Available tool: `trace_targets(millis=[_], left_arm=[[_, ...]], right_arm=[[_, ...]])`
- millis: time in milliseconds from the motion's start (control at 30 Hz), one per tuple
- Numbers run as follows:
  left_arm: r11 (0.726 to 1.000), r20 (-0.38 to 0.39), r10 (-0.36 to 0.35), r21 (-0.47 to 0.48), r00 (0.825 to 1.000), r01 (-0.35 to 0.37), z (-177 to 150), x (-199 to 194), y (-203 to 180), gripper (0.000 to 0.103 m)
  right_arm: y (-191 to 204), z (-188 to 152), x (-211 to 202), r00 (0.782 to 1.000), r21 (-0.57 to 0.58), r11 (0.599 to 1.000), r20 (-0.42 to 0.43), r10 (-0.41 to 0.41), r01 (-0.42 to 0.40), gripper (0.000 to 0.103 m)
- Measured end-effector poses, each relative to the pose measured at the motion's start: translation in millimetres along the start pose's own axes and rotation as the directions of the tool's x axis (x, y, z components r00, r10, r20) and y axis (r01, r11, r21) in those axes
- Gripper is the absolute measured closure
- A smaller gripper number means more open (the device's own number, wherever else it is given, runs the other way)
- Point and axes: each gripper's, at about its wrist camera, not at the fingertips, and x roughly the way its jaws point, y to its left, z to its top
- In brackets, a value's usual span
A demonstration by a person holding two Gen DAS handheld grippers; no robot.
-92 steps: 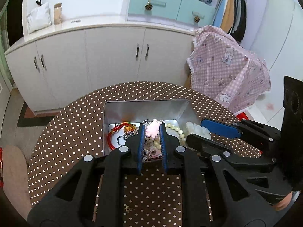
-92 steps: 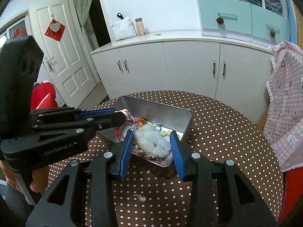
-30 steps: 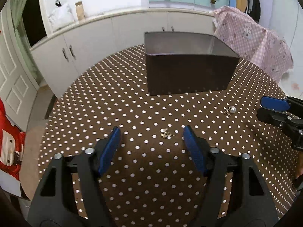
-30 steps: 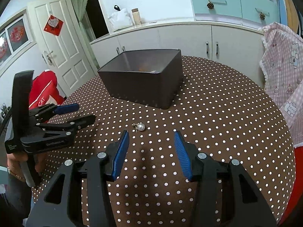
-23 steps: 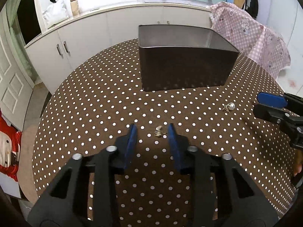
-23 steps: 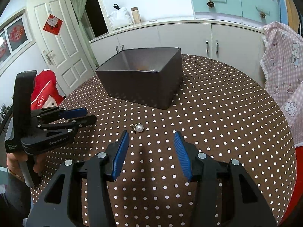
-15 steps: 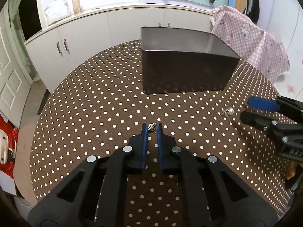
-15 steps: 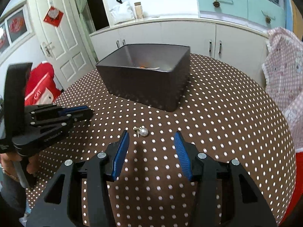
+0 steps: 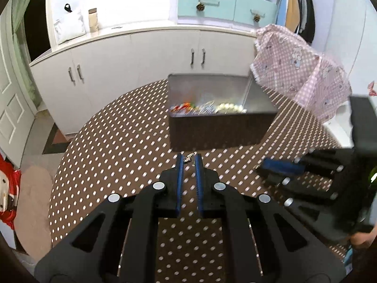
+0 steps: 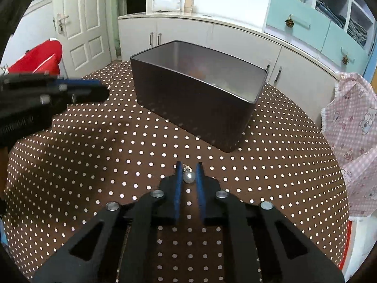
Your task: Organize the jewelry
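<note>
A: What do the left tongs (image 9: pixel 188 159) have?

B: They are pinched on a small silver earring (image 9: pixel 189 158), which sits right at their blue tips, above the dotted tabletop (image 9: pixel 113 146). The picture is blurred, so I cannot make out the piece in detail.

A: And the right tongs (image 10: pixel 188 168)?

B: Their jaws have just been closing, and they now press on a pearl earring (image 10: pixel 188 176). The round bead sits between the blue pads with its little metal hook poking out at the tips, low over the tabletop.

A: Where is the bin?

B: The dark bin (image 10: pixel 195 103) stands on the tabletop beyond both pairs of tongs, apart from them. From the left view, pale beads (image 9: pixel 229 107) and something red and orange (image 9: pixel 183 106) lie inside it on the bottom.

A: Anything behind?

B: White cabinets (image 9: pixel 141 54) past the tabletop, a pink checked cloth (image 9: pixel 299 70) to the right of the bin, and teal drawers (image 9: pixel 226 6) higher up. In the right view a white door (image 10: pixel 80 18) stands far left.
</note>
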Motion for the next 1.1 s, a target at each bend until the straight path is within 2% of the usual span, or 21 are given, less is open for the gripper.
trace_targets(millis=[200, 433, 600, 700, 800, 933, 1100], left_arm=[[0.995, 0.033, -0.098, -0.030, 0.995, 0.099, 27, -8, -5, 0.093], [0.991, 0.075, -0.118, -0.050, 0.990, 0.122, 53, -8, -12, 0.093], [0.988, 0.035, -0.128, -0.080, 0.991, 0.131, 70, 17, -13, 0.093], [0.982, -0.007, -0.156, -0.106, 0.988, 0.155, 75, 33, -10, 0.093], [0.977, -0.051, -0.180, -0.128, 0.982, 0.172, 78, 48, -9, 0.093], [0.971, -0.069, -0.208, -0.134, 0.976, 0.197, 76, 54, -11, 0.092], [0.977, -0.076, -0.182, -0.123, 0.980, 0.172, 74, 57, -15, 0.092]], right_arm=[[-22, 5, -17, 0.997, 0.071, 0.995, 0.046, 0.066, -0.069, 0.094], [-47, 30, -48, 0.983, 0.136, 0.985, 0.163, 0.078, -0.101, 0.094], [-55, 59, -48, 0.973, 0.176, 0.977, 0.214, 0.085, -0.124, 0.094], [-58, 68, -36, 0.974, 0.185, 0.973, 0.203, 0.097, -0.136, 0.094], [-57, 71, -23, 0.978, 0.190, 0.972, 0.184, 0.102, -0.137, 0.094], [-57, 72, -16, 0.977, 0.207, 0.967, 0.180, 0.114, -0.151, 0.094], [-62, 69, -15, 0.975, 0.228, 0.959, 0.183, 0.125, -0.166, 0.093]])
